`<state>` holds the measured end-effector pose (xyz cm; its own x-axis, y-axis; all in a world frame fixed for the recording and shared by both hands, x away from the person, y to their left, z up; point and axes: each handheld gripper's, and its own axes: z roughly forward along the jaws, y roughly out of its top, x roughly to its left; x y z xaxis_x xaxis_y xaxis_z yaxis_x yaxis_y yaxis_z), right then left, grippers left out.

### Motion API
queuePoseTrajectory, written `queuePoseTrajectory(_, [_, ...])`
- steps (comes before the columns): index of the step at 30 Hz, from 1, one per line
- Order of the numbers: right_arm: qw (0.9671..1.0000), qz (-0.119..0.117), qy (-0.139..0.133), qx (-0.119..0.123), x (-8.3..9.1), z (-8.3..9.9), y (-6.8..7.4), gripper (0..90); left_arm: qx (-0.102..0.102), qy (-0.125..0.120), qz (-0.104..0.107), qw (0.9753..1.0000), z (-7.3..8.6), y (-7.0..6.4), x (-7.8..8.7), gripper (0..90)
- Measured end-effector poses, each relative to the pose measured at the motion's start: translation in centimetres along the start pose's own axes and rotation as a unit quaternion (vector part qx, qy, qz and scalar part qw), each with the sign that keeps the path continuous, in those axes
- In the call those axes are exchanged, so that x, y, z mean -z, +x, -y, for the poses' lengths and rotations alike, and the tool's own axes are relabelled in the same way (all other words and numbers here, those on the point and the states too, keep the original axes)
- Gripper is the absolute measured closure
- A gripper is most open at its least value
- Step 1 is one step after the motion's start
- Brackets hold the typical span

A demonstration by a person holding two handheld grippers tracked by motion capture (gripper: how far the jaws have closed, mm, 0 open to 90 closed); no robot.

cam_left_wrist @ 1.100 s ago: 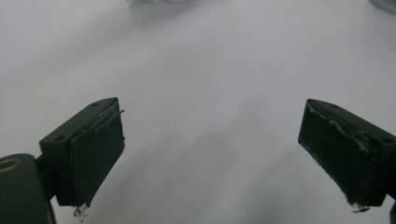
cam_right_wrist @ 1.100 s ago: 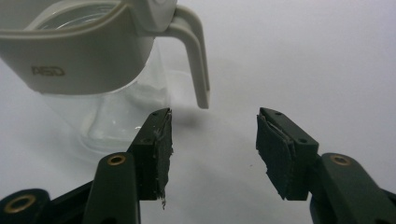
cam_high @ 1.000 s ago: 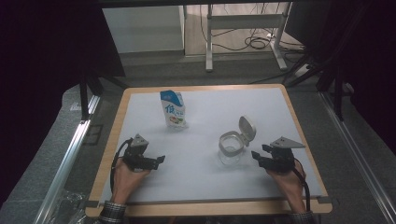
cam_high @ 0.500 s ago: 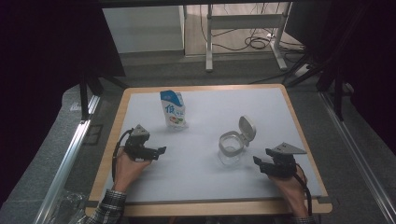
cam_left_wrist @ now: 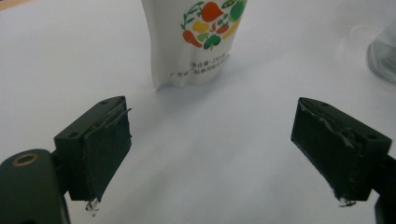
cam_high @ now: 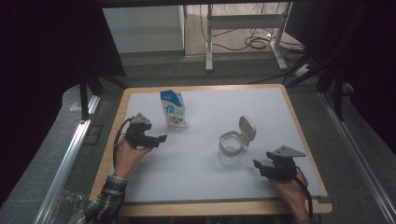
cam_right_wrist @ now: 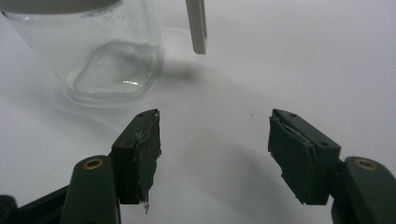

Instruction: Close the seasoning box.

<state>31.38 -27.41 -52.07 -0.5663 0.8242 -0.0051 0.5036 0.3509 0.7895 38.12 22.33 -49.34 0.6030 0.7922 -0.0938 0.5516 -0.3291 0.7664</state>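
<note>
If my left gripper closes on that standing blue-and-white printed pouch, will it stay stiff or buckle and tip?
The blue-and-white printed pouch will probably buckle: its lower edge looks creased and soft in the left gripper view. Standing tall on a narrow base, it may tip if nudged near the top. The open left gripper is apart from it, so grip low and gently.

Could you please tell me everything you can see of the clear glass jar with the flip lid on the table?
The clear glass jar stands upright on the white tabletop, right of centre. It has rounded walls, a thick base, a pale grey rim, and a hinged pale lid flipped open and standing up behind the mouth. It looks empty. Nothing touches it but the table; the open right gripper sits close beside it, apart.
</note>
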Motion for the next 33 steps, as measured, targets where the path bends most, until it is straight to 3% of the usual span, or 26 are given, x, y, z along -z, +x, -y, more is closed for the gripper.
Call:
queuePoseTrajectory(8, [0.9999,0.004,0.008,0.007,-0.2,0.5,-0.1,33.0,-0.005,-0.002,0.007,1.0,-1.3,0.8,-0.3,13.9])
queuePoseTrajectory(15, [0.9997,0.004,0.022,0.012,-0.6,0.6,-0.2,30.8,-0.028,0.004,0.001,0.9996,-2.9,1.3,-0.6,15.3])
queuePoseTrajectory(20, [0.999,0.006,0.039,0.02,-0.9,0.5,0.1,28.2,-0.025,0.002,0.005,0.9997,-3.6,1.8,-0.9,17.0])
queuePoseTrajectory(27, [0.999,0.005,0.039,0.02,-0.9,0.6,0.0,27.9,-0.031,0.006,0.001,0.9995,-5.1,2.5,-1.5,20.7])
queuePoseTrajectory(33, [0.999,0.005,0.039,0.02,-0.9,0.6,0.1,27.8,-0.038,0.003,0.012,0.9992,-6.1,3.0,-2.1,25.3])
